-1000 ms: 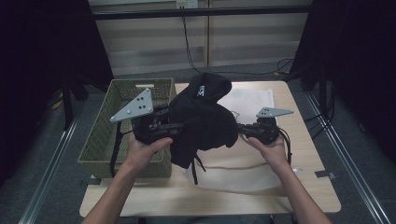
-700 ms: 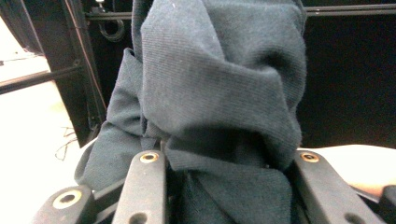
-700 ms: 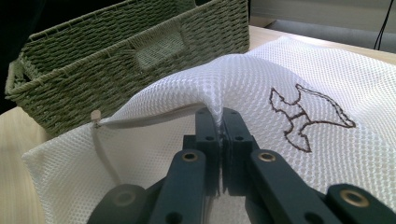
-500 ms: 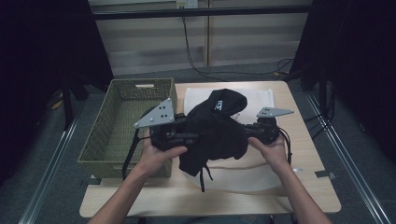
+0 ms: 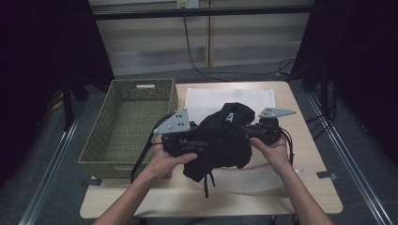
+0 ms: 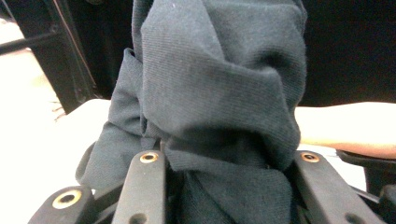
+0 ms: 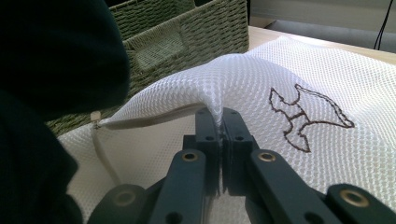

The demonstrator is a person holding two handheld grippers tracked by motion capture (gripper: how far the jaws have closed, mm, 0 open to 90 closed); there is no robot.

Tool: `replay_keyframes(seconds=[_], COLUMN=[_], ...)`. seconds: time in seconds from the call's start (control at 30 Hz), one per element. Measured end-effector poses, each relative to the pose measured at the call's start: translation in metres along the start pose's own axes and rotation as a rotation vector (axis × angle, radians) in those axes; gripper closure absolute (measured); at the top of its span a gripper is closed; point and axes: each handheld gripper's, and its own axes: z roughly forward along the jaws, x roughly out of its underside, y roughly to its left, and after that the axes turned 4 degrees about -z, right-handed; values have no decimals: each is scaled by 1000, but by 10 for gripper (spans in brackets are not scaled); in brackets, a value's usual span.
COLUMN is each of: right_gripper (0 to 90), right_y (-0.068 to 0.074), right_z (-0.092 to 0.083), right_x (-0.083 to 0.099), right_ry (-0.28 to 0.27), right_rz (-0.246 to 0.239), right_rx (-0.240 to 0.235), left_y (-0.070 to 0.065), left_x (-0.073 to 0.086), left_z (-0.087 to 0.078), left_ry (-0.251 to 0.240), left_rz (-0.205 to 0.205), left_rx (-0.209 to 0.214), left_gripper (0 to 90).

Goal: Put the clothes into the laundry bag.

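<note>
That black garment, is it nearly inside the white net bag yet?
Done: the right gripper has pinched the white mesh bag and lifted its edge. In hand: the left gripper grips the bunched black garment above the bag. Left: getting it through the opening; none looks inside yet.

Recording lab: black curtains, floor rails, trailing cables

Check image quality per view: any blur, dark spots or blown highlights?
High view: dim, edges nearly black, black garment lacks detail. Left gripper view: garment knit sharp, table at left blown out. Right gripper view: white mesh bag crisp, the garment at left a dark blur.
</note>
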Motion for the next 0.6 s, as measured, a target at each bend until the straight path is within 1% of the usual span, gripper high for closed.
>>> replay_keyframes(seconds=[0.1, 0.17, 0.23, 0.27, 0.3, 0.37, 0.4, 0.47, 0.5, 0.6], right_gripper=[873, 873, 872, 872, 873, 873, 872, 873, 872, 873], right_y=[0, 0, -1, -1, -1, -1, -1, -1, -1, 0], right_z=[-1, -1, -2, -2, -2, -2, -2, -2, -2, -2], right_x=[0, 0, 0, 0, 0, 0, 0, 0, 0, 0], right_ry=[-1, -2, -3, -2, -3, -3, -2, -3, -2, -1], right_rz=[-2, -2, 1, 0, 0, -2, -3, 0, -1, -1], right_rx=[0, -1, 1, 1, 1, 1, 0, 0, 1, -1], left_y=[2, 3, 2, 2, 2, 3, 5, 7, 9, 12], left_x=[6, 10, 13, 15, 16, 19, 19, 22, 24, 27], left_z=[5, 10, 14, 16, 17, 19, 19, 19, 19, 20], left_ry=[17, 26, 47, 50, 64, 71, 79, 85, 90, 107], left_rz=[-12, -29, -14, -17, -14, -23, -24, -35, -40, -55], left_rx=[8, 13, 16, 10, 17, 13, 22, 10, 15, 11], left_gripper=[627, 627, 627, 627, 627, 627, 627, 627, 627, 627])
